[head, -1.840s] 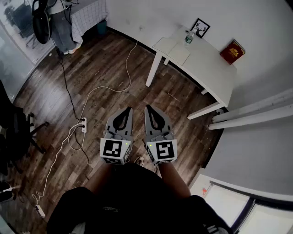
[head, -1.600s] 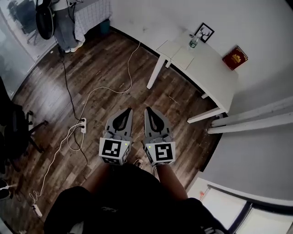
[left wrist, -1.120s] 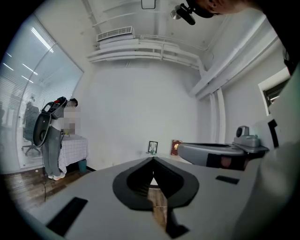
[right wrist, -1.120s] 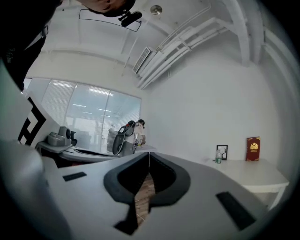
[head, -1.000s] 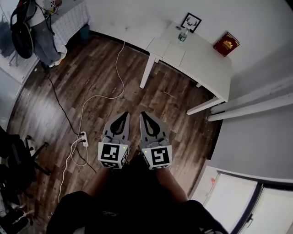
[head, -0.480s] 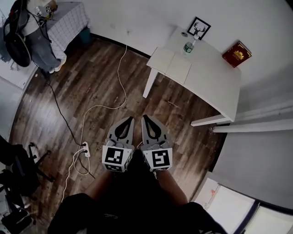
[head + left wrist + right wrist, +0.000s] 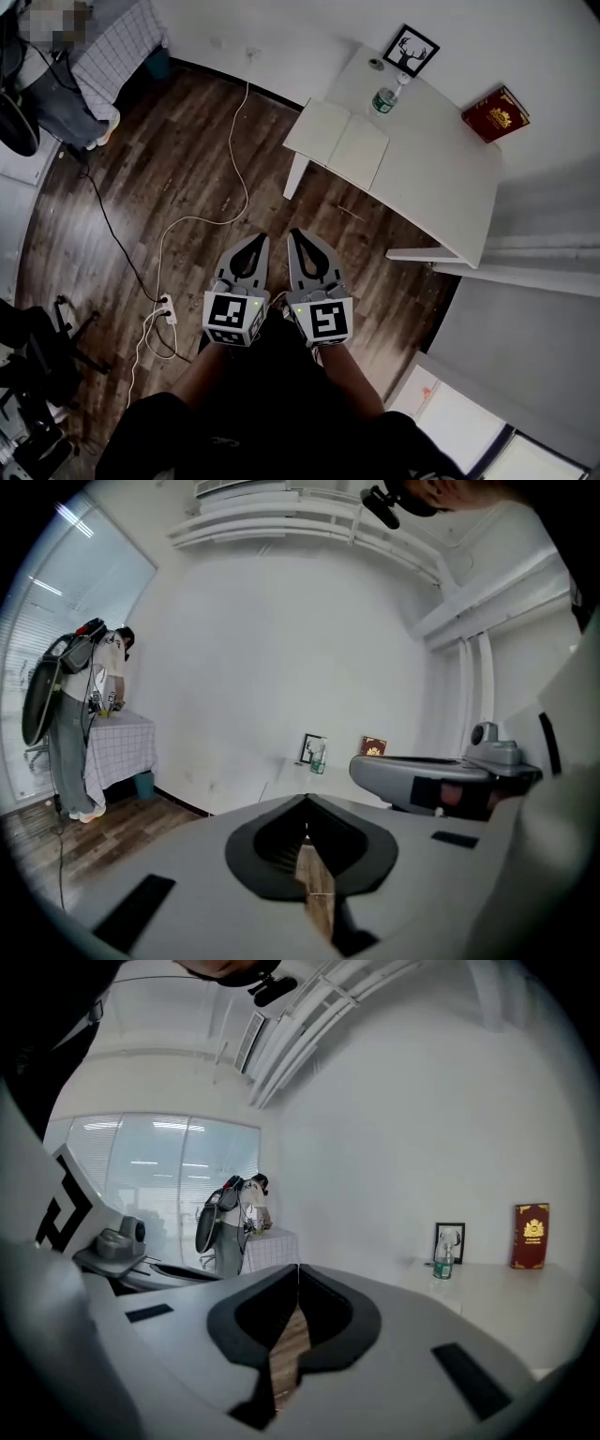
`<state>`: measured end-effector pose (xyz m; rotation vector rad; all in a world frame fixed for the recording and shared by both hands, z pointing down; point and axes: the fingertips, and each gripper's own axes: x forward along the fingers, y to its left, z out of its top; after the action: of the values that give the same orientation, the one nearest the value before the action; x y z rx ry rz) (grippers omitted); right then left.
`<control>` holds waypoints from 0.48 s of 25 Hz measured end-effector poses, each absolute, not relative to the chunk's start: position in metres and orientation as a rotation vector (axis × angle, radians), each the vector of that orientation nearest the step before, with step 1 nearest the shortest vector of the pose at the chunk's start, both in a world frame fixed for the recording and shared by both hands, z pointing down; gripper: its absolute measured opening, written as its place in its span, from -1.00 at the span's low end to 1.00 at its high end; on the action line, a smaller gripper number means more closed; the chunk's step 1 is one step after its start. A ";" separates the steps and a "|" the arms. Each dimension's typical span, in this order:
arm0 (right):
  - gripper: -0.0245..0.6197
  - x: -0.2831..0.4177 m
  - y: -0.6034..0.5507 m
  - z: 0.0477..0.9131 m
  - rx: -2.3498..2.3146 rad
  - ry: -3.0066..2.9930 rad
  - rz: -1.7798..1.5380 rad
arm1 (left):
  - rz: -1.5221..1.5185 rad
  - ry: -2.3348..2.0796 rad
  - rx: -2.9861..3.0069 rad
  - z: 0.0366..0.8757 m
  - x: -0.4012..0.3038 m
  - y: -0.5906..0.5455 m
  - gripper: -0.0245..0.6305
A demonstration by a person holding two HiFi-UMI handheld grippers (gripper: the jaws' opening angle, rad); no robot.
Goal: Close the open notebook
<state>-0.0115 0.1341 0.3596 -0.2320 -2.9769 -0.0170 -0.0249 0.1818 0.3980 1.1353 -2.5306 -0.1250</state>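
Observation:
The open notebook (image 7: pixel 336 147) lies flat with white pages up on the near left corner of a white table (image 7: pixel 441 178), seen in the head view. My left gripper (image 7: pixel 260 239) and right gripper (image 7: pixel 294 233) are held side by side over the wooden floor, well short of the table. Both are shut with nothing between the jaws. In the left gripper view the left gripper (image 7: pixel 306 799) points toward the table (image 7: pixel 281 787) from a distance. The right gripper (image 7: pixel 298 1267) points the same way, with the table (image 7: pixel 497 1288) to its right.
On the table stand a water bottle (image 7: pixel 381 97), a framed picture (image 7: pixel 411 50) and a red book (image 7: pixel 495 113). A white cable (image 7: pixel 225 202) and a power strip (image 7: pixel 166 307) lie on the floor. A person (image 7: pixel 89 714) stands by a checked-cloth table (image 7: pixel 112 56) at far left.
The table and notebook have come nearer and larger in the head view. Both grippers stay shut and side by side.

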 end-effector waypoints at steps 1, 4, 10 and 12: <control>-0.85 -0.020 0.131 0.365 -0.224 -2.963 -0.014 | -0.128 -2.518 1.137 0.403 -0.034 0.179 -0.92; -0.85 -0.050 0.118 0.381 -0.188 -2.932 -0.022 | -0.148 -2.472 1.153 0.420 -0.068 0.166 -0.92; -0.85 -0.110 0.100 0.391 -0.119 -2.871 -0.084 | -0.210 -2.375 1.239 0.437 -0.141 0.133 -0.92; -0.85 -0.130 0.093 0.393 -0.084 -2.849 -0.107 | -0.241 -2.344 1.261 0.441 -0.164 0.123 -0.92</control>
<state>-0.1299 0.0933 0.3934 -0.0843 -2.8491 -0.1072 -0.1644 0.1232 0.4406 1.2614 -2.3435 -0.2407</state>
